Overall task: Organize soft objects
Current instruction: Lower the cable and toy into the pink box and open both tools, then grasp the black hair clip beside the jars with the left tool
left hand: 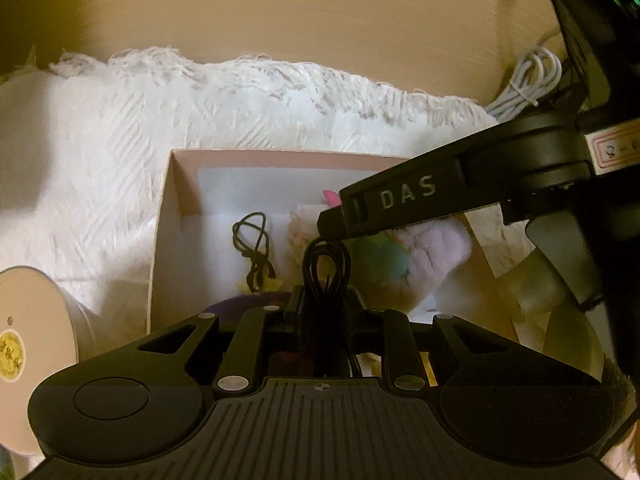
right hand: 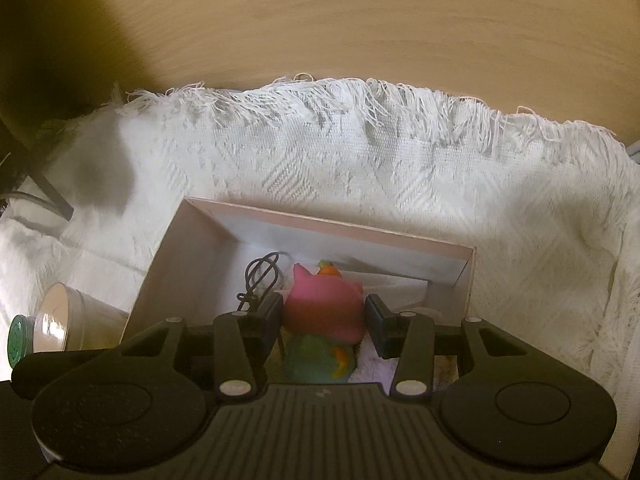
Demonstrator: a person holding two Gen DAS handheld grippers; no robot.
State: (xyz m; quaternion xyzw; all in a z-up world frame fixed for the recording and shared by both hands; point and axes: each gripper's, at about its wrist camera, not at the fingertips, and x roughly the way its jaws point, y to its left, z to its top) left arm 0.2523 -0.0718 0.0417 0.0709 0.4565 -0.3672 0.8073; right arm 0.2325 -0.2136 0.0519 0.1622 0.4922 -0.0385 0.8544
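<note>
while gripped over the box (right hand: 464, 268), pink plush (right hand: 324, 308) between right jaws

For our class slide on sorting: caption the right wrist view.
Right gripper fingers flank a pink plush toy above an open pale cardboard box on a white fringed cloth.

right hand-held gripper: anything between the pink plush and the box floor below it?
Yes. The pink plush sits between the right hand-held gripper fingers over a teal plush already lying in the box, directly beneath it.
</note>
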